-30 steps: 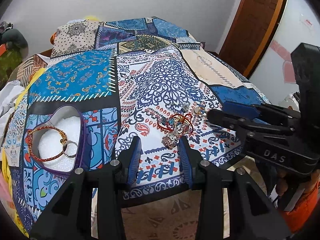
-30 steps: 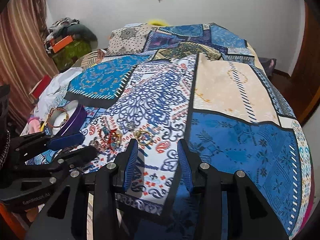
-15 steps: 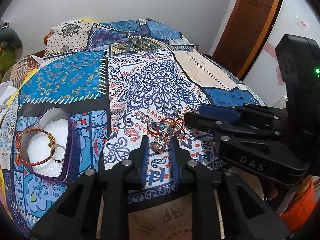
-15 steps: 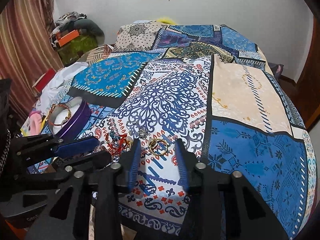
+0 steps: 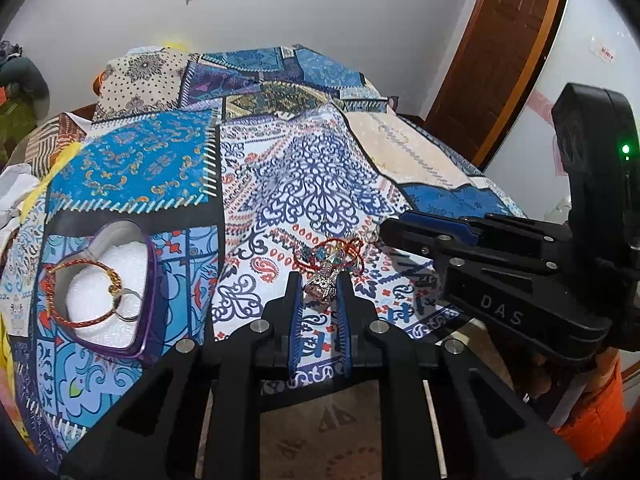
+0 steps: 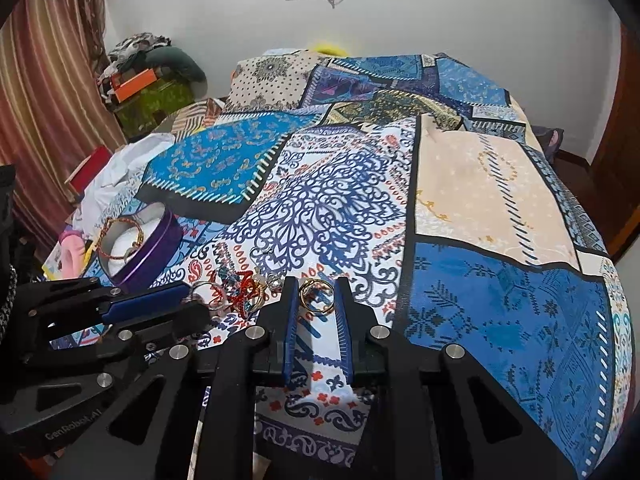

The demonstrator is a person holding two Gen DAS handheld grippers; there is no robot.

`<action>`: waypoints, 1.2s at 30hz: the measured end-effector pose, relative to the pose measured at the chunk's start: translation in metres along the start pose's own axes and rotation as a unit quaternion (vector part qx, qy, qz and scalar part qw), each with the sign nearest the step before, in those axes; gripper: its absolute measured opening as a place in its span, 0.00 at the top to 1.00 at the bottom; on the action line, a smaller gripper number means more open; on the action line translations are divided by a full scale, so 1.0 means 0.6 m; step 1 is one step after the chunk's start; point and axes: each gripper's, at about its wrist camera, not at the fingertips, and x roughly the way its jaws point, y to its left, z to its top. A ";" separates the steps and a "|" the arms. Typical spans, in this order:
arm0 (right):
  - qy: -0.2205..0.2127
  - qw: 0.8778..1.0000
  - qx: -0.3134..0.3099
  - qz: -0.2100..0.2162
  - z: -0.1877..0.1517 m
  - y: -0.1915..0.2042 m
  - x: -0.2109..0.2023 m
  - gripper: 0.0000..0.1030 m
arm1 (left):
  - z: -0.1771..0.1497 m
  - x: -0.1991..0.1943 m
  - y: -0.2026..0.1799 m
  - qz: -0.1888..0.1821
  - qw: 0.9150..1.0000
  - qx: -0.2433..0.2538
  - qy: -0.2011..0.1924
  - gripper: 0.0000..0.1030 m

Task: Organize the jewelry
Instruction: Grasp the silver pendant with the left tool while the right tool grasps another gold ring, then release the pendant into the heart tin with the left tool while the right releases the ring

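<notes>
Blue rubber pads line both two-finger grippers, which work side by side at the near edge of a bed covered by a patchwork blue, white and cream patterned bedspread (image 5: 320, 184).

The left gripper (image 5: 319, 286) has its fingers drawn narrow around a silver, stone-set ornate jewelry piece (image 5: 325, 280), which sits between the fingertips at the front of a small tangled heap of red thread bracelets and blue beaded pieces (image 5: 328, 254). Whether the pads actually press on the silver piece or only flank it cannot be told from the left wrist view.

The right gripper (image 6: 317, 294) is likewise narrowed, with a pair of gold hoop rings (image 6: 316, 295) lying between its fingertips on the bedspread; contact with the pads is not clear here either. In this view the heap (image 6: 240, 290) lies just left of the hoops, beside the left gripper's fingers.

To the left of both grippers stands a purple heart-shaped tin box with white foam lining (image 5: 150, 280). Inside it lie a red and gold twisted bangle (image 5: 80, 294) and a thin silver ring (image 5: 128, 306) touching the bangle.

A brown wooden door (image 5: 504, 52) stands at the right of the room.
</notes>
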 end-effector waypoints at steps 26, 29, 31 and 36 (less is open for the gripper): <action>-0.117 0.993 -0.022 0.002 0.055 0.080 -0.140 0.84 | 0.033 -0.184 0.022 0.043 0.991 -0.007 -0.130 0.85; -0.127 0.992 -0.028 0.008 0.061 0.097 -0.147 0.84 | 0.032 -0.202 0.033 0.050 0.989 -0.010 -0.142 0.85; -0.130 0.991 -0.032 0.014 0.064 0.111 -0.149 0.84 | 0.029 -0.213 0.042 0.056 0.987 -0.015 -0.149 0.85; -0.134 0.990 -0.044 0.029 0.071 0.140 -0.145 0.84 | 0.022 -0.233 0.074 0.074 0.984 -0.032 -0.160 0.85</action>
